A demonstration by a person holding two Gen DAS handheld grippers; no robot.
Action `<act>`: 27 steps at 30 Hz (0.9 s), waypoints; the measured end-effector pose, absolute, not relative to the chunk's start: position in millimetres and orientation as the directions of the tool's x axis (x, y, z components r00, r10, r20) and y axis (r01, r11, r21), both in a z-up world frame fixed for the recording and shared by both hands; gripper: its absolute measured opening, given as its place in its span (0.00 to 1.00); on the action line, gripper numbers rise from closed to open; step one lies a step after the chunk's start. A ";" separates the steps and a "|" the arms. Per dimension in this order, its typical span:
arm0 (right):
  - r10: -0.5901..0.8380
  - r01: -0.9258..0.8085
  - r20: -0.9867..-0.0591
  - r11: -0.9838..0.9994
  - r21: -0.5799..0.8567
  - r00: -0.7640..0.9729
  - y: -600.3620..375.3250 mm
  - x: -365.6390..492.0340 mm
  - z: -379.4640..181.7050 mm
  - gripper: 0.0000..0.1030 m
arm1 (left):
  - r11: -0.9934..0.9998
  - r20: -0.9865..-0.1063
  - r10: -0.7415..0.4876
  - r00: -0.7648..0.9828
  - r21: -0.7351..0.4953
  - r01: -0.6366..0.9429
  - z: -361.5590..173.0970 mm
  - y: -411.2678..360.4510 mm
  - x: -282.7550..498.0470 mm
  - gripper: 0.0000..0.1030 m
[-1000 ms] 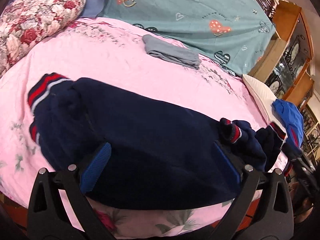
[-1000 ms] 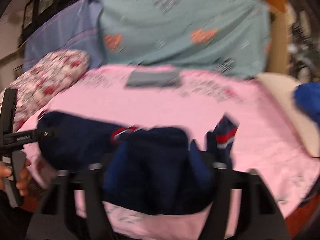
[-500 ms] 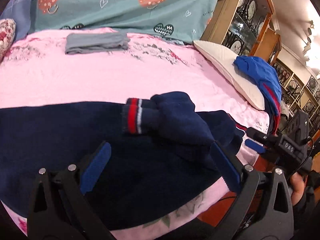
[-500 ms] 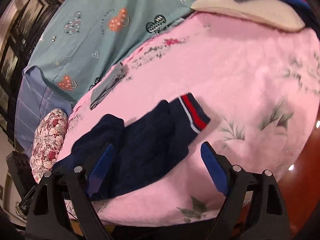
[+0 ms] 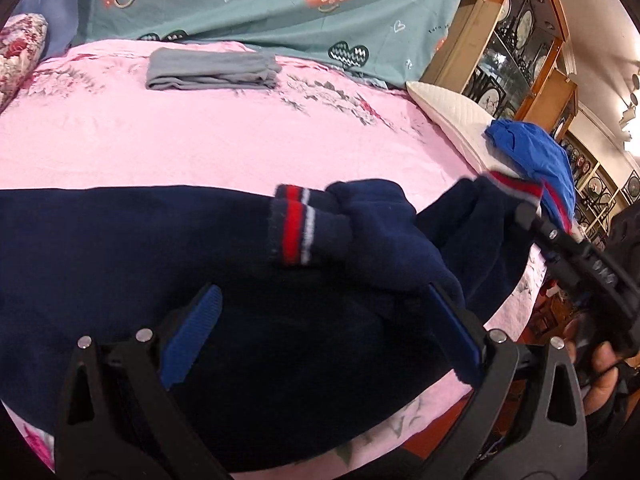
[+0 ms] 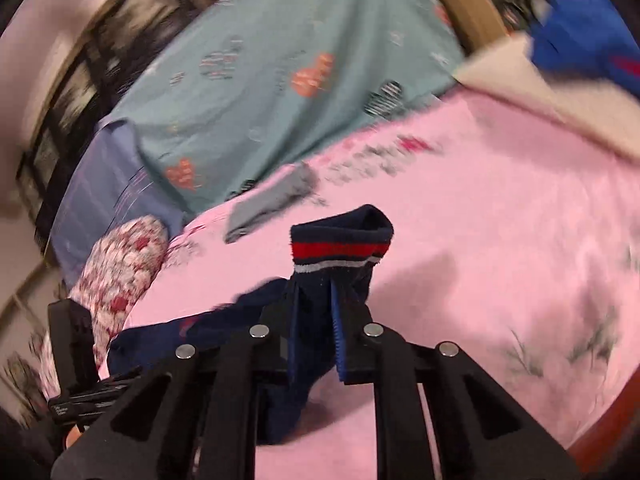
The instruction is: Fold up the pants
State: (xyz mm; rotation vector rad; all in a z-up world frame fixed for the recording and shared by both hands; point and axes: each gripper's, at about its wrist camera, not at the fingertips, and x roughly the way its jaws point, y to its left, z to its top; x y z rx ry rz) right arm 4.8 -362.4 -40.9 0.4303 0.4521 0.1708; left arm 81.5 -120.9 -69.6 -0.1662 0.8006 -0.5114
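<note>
Navy pants (image 5: 120, 264) with red and white striped cuffs lie across the pink bed (image 5: 200, 140). One cuff (image 5: 294, 232) lies folded back onto the leg. My left gripper (image 5: 320, 332) is open just above the pants, holding nothing. My right gripper (image 6: 314, 320) is shut on the other leg just below its striped cuff (image 6: 340, 248) and holds it lifted off the bed. In the left wrist view that gripper (image 5: 536, 220) shows at the right, at the raised cuff (image 5: 516, 188).
A folded grey garment (image 5: 212, 70) lies at the back of the bed. A teal heart-print cover (image 5: 280, 4) hangs behind. A floral pillow (image 5: 18, 52) is far left. A white pillow (image 5: 452, 116) carries a blue garment (image 5: 532, 160). Wooden cabinets (image 5: 520, 48) stand at right.
My right gripper has closed on the pant leg by the cuff and lifted it. My left gripper stays open; its view has shifted slightly.
</note>
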 end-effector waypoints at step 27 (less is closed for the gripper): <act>0.428 -0.528 -0.595 0.849 0.008 0.680 -185.6 49.2 -9.9 0.00 | 0.910 -0.584 -0.390 0.712 -0.363 0.201 -56.4 -23.1 69.5 0.98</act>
